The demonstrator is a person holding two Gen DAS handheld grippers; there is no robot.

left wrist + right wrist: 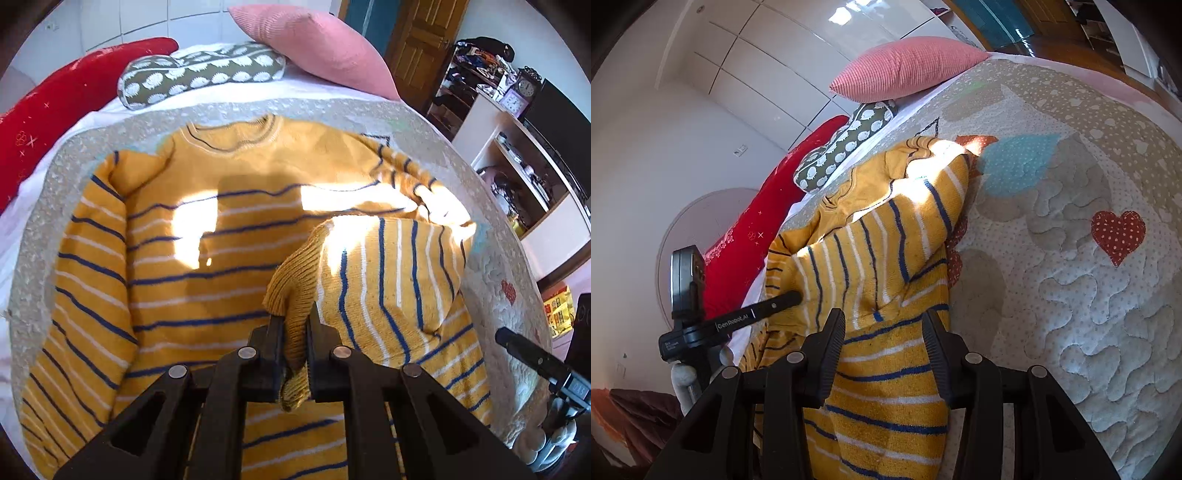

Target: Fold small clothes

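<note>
A small yellow sweater (229,229) with blue and white stripes lies flat on a quilted bedspread (491,266), collar toward the pillows. My left gripper (295,332) is shut on the ribbed cuff (291,291) of the right sleeve (388,280), which is lifted and folded over the body. The left sleeve (85,266) lies beside the body. In the right wrist view the sweater (886,369) lies under my right gripper (882,325), which is open and empty above the sweater's lower edge. The left gripper's body (738,321) shows at the left.
A pink pillow (314,40), a green patterned cushion (199,74) and a red cushion (55,110) lie at the head of the bed. Shelves with clutter (517,147) stand to the right. The quilt (1071,258) with heart patches spreads right of the sweater.
</note>
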